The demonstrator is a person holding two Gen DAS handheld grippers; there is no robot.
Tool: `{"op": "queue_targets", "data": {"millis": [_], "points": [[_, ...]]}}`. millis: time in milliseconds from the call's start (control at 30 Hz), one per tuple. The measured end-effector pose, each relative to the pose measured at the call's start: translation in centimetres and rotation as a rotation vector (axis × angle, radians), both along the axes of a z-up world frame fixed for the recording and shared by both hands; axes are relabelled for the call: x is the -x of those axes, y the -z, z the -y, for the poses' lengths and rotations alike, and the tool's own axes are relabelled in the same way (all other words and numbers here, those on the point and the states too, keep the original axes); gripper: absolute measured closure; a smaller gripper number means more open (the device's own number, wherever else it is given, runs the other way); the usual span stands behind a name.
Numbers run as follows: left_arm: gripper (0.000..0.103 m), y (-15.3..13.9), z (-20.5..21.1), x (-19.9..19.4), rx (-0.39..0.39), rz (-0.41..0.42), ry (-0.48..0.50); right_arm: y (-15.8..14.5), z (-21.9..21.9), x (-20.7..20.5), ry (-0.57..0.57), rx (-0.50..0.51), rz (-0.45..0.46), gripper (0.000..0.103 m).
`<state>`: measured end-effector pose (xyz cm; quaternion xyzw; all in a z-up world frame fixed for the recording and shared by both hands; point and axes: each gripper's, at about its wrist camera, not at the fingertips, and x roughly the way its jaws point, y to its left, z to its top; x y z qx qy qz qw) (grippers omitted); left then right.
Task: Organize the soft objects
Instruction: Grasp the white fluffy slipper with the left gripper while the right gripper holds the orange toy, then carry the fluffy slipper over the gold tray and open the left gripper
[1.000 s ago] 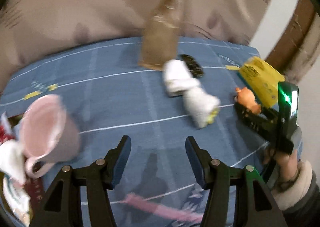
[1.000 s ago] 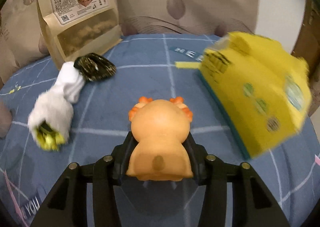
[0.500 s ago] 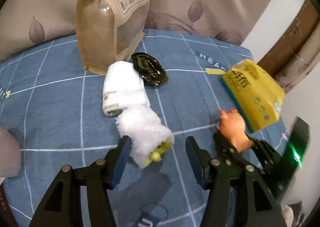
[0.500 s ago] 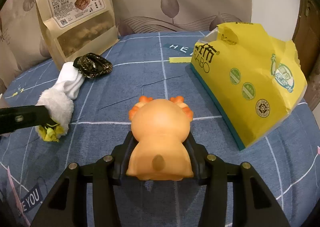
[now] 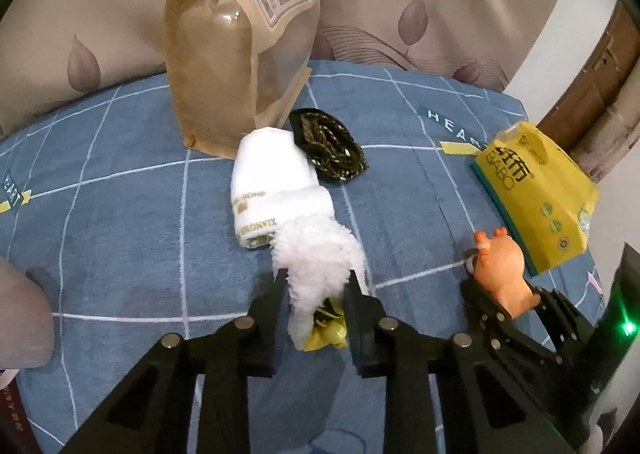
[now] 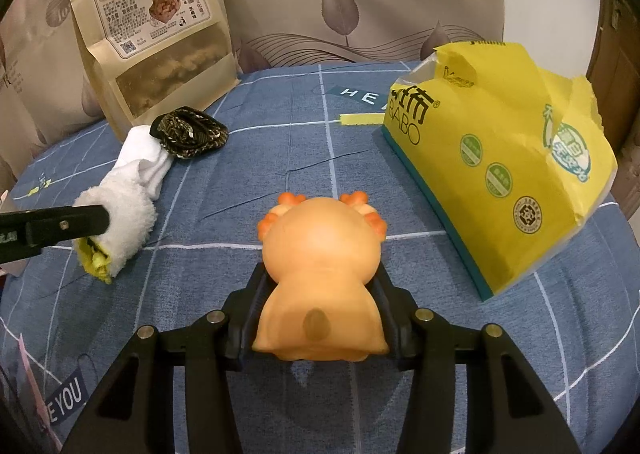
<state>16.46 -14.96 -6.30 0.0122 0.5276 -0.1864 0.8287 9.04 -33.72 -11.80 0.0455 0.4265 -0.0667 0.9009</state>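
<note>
Bare blue cloth point(image 6: 248, 158) between objects

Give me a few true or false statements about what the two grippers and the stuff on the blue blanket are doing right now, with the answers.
1. The right gripper holds the orange toy. True.
2. The left gripper is closed on the yellow tissue pack. False: its jaws have just been closing around the fluffy white sock; the yellow tissue pack lies untouched.
3. The dark patterned bundle lies beside the brown snack bag. True.
4. The snack bag lies flat. False: it stands upright.
</note>
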Motion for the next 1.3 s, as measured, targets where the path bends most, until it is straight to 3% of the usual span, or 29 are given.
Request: {"op": "queue_targets", "data": {"millis": [367,633,933,1300], "points": [[0.080,-2.4,-0.5,3.4,0.007,0.040,0.097,0.0,-0.1,0.0,0.000,0.009,-0.004,0.057],[0.080,-5.4,-3.5,4.8,-0.021,0.092,0.075,0.0,0.0,0.0,0.000,0.008,-0.004,0.057],[0.080,-6.8,-8.0,6.9,-0.092,0.126,0.034,-0.1,-0.1,-0.1,0.000,0.009,-0.005,0.057],[0.080,-11.1,-14.4,9.1,-0.134,0.211,-0.039,-0.1,-0.1,-0.2,-0.001,0.011,-0.007,0.056]]}}
